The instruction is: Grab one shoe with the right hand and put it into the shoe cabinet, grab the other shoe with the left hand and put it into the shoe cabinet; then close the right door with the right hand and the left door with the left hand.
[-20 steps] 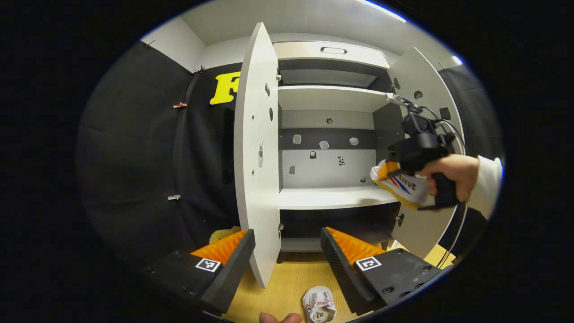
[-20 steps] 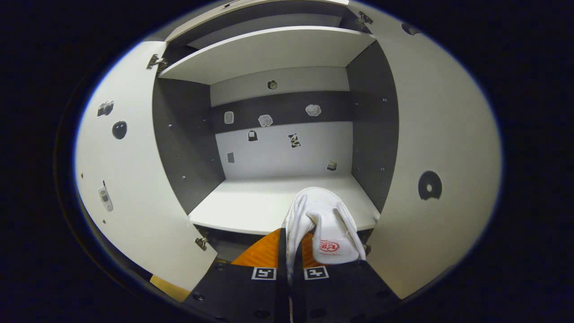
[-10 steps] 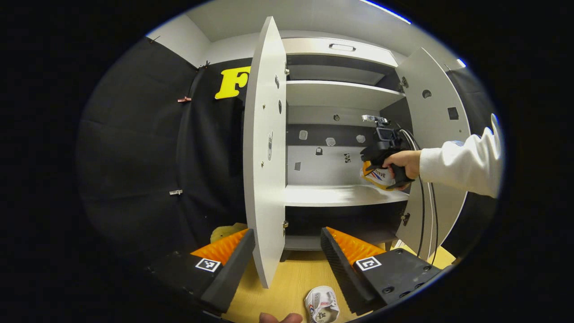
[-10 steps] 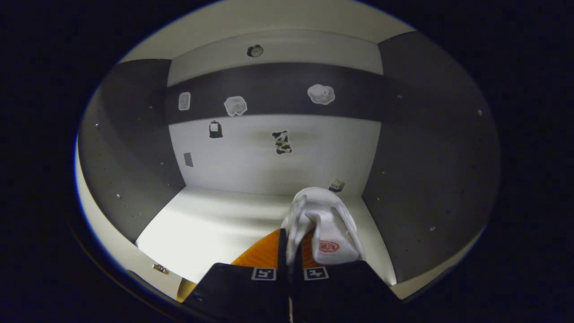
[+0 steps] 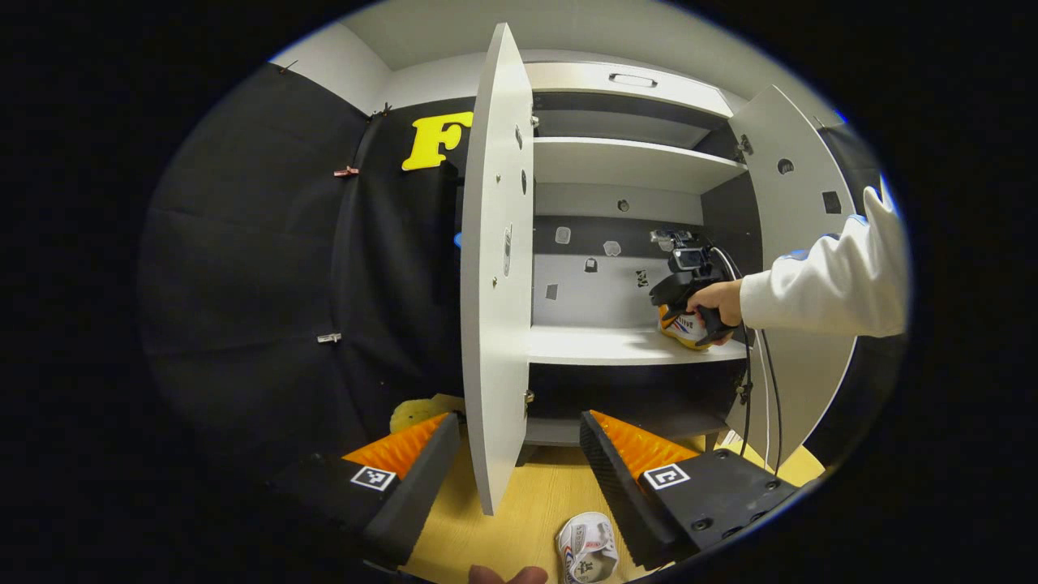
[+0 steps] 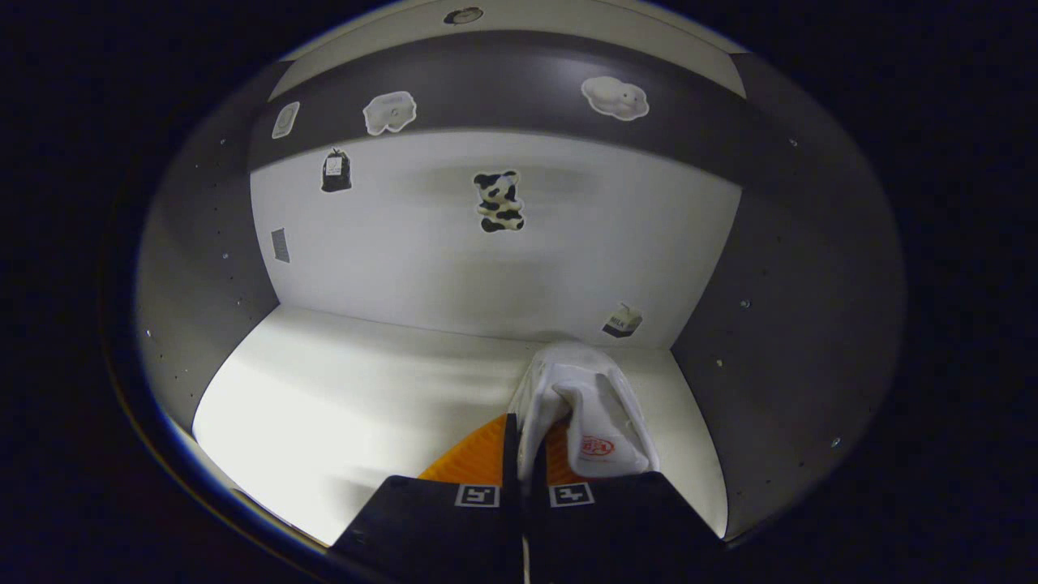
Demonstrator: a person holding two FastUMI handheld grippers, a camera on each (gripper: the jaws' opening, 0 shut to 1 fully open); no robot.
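While the right gripper (image 6: pixel 523 442) is clamped on a white shoe (image 6: pixel 588 405) deep inside the shoe cabinet (image 5: pixel 616 162), the shoe sits low over the right end of the pale middle shelf (image 6: pixel 365 405). Both cabinet doors stand open. With its jaws spread wide, the left gripper (image 5: pixel 515 454) hovers above the wooden floor (image 5: pixel 519 519), where the other shoe (image 5: pixel 588 547) lies.

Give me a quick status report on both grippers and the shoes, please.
Right hand-held gripper shut on first shoe, low over cabinet shelf. Left hand-held gripper open; second shoe on floor.
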